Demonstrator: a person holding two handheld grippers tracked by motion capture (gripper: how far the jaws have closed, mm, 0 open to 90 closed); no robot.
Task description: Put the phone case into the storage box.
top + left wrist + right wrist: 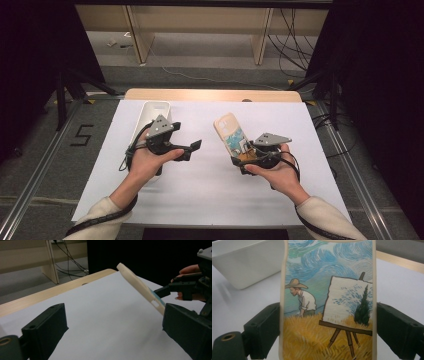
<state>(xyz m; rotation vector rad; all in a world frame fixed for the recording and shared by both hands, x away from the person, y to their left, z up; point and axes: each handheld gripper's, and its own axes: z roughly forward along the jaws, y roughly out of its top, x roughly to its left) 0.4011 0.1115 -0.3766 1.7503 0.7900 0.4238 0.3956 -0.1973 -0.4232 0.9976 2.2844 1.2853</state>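
A cream phone case (327, 302) with a painted scene of a man in a straw hat, an easel and a wheat field stands between the jaws of my right gripper (328, 332), which is shut on its two long edges. In the high view the phone case (229, 131) tilts up and away from the right gripper (242, 154) over the white sheet. My left gripper (191, 149) hovers left of centre, open, with nothing between its jaws. From the left gripper (112, 325) the phone case (140, 287) appears edge-on, held up by the right gripper (185, 287).
A white rectangular bin (155, 112) sits at the back left of the white sheet (210, 190), just behind my left hand; the bin (247, 262) lies beyond the case. The wooden table edge (210, 95) runs along the back. Cables trail on the floor beyond.
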